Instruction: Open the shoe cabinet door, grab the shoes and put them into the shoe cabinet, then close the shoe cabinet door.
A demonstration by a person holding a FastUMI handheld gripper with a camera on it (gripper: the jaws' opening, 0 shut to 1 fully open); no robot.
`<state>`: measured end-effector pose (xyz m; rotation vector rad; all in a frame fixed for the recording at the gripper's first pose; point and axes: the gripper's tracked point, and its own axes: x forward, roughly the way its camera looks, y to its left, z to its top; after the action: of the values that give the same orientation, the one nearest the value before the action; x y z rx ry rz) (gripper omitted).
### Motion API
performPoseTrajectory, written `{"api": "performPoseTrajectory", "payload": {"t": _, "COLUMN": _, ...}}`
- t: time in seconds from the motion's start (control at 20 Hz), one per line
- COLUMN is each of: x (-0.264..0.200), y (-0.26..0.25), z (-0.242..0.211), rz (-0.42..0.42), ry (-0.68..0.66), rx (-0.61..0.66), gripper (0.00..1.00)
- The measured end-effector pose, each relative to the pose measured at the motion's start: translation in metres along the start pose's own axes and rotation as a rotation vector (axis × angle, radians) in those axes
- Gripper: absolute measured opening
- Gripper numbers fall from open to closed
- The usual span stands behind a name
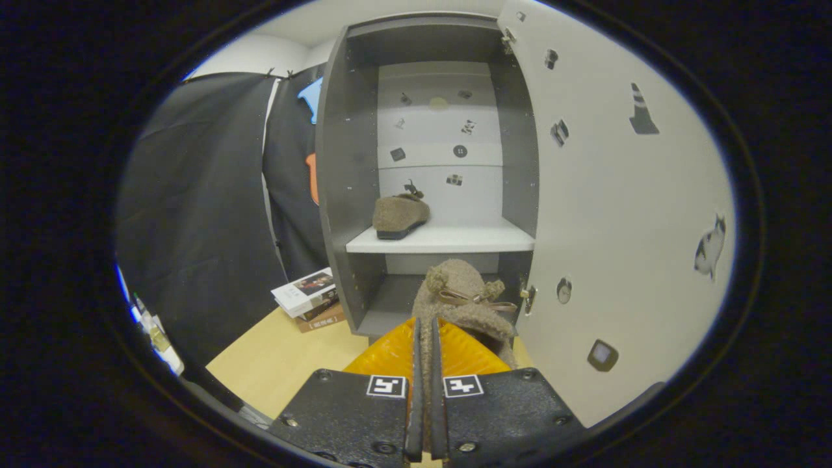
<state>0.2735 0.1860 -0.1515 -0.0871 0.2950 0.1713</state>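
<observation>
Gripper (pixel 426 325) — jaws drawn nearly together, clamped on the rear edge of a fuzzy brown slipper (pixel 465 299) with pompoms and a thin bow; the slipper is held aloft just ahead of the fingers, toe pointing toward the cabinet's lower compartment.

Shoe cabinet (pixel 338 195) — grey carcass, white back panel dotted with small stickers, interior in view.

Cabinet door (pixel 624 214) — white, swung fully open to the right, carrying further stickers on its inner face.

White shelf (pixel 448 240) — mid-height inside the cabinet; a second matching slipper (pixel 400 216) sits on its left part, toe toward the far panel.

Lower compartment (pixel 390 305) — grey floor, directly beyond the held slipper.

Stack of books (pixel 309 299) — on the pale wooden floor (pixel 279 364), just left of the cabinet's base.

Black cloth wall (pixel 201 214) — to the left, behind the books.
</observation>
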Motion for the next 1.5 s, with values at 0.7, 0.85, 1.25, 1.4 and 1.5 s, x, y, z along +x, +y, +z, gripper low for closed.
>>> {"api": "performPoseTrajectory", "payload": {"t": 0.7, "x": 0.102, "y": 0.001, "z": 0.137, "rz": -0.063, "ry": -0.078, "rx": -0.144, "gripper": 0.08}}
{"api": "performPoseTrajectory", "payload": {"t": 0.85, "x": 0.153, "y": -0.022, "z": 0.14, "rz": -0.146, "ry": -0.04, "rx": -0.142, "gripper": 0.08}}
{"api": "performPoseTrajectory", "payload": {"t": 1.25, "x": 0.253, "y": -0.052, "z": 0.164, "rz": -0.197, "ry": -0.044, "rx": -0.317, "gripper": 0.08}}
{"api": "performPoseTrajectory", "payload": {"t": 1.4, "x": 0.272, "y": -0.059, "z": 0.164, "rz": -0.23, "ry": -0.037, "rx": -0.384, "gripper": 0.09}}
{"api": "performPoseTrajectory", "payload": {"t": 1.5, "x": 0.282, "y": -0.059, "z": 0.161, "rz": -0.228, "ry": -0.029, "rx": -0.397, "gripper": 0.09}}
